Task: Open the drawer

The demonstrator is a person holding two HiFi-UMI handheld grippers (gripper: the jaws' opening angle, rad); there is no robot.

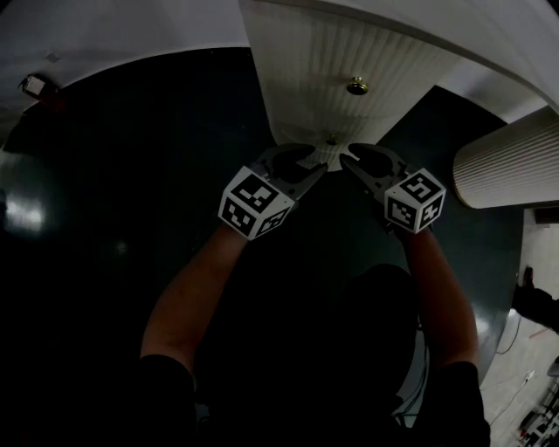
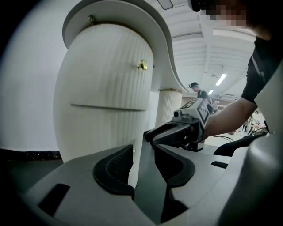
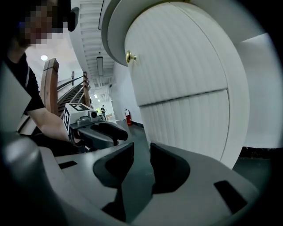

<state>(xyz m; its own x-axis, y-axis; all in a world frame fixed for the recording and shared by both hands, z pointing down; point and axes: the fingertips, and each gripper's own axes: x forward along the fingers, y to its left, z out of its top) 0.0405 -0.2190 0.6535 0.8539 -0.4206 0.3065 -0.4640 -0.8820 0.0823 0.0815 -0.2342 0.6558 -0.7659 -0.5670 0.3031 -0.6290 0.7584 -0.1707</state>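
A white ribbed cabinet point(image 1: 301, 70) stood on a dark, glossy floor point(image 1: 131, 175) against a white wall point(image 1: 105, 26). A seam across its curved front divided an upper drawer point(image 3: 177, 57), with a brass knob point(image 1: 356, 85), from a lower drawer point(image 3: 185, 126) with a smaller knob point(image 1: 332, 140). Both fronts sat flush and shut. The left gripper point(image 1: 316, 160) and right gripper point(image 1: 349, 155) hovered low before the lower drawer, their tips on either side of its knob. The jaws of both were apart and held nothing. A ribbed white column point(image 1: 507, 166) stood to the right. Behind the person were a staircase point(image 3: 66, 90), a red extinguisher point(image 3: 128, 117) by the far wall, and ceiling lights point(image 2: 221, 79).
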